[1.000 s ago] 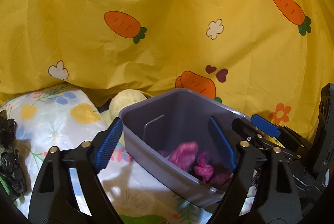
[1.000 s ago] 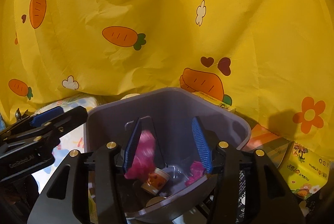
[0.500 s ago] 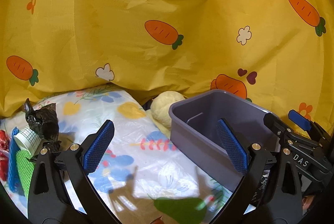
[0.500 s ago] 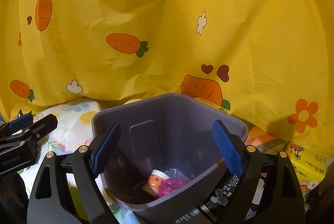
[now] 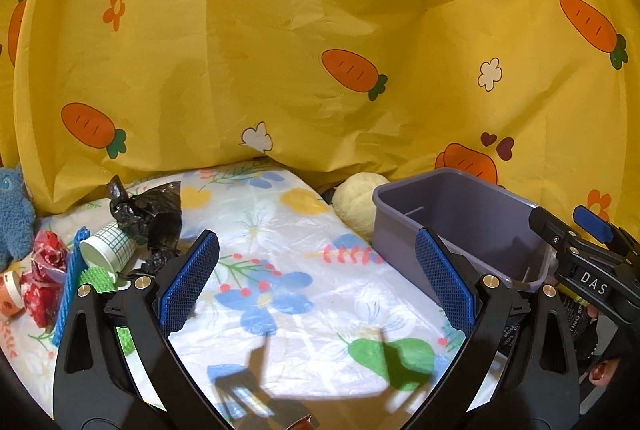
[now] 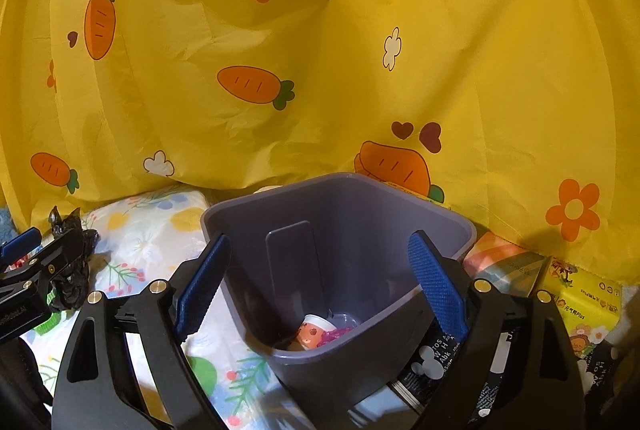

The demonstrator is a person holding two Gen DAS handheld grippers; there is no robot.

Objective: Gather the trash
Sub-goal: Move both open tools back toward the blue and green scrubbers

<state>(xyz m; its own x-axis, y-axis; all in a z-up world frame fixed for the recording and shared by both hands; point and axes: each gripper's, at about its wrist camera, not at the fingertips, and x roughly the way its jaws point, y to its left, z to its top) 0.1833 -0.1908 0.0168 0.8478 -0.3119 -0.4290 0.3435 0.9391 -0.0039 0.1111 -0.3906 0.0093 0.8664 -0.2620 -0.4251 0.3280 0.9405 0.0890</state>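
The remaining trash, a paper cup (image 5: 107,250) and black bag (image 5: 148,216), is seen well left of the grey bin (image 5: 460,226). Nearer it, the left hand-held gripper (image 5: 316,278) is spread empty; the right hand-held gripper (image 6: 320,286), possibly over the bin, is likewise spread.

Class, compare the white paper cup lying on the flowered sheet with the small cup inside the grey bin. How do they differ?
The white paper cup has a green grid print; the small cup in the grey bin carries an orange picture. The white one lies out on the flowered sheet beside a black bag; the small one lies inside the bin against pink trash. Both are tipped over.
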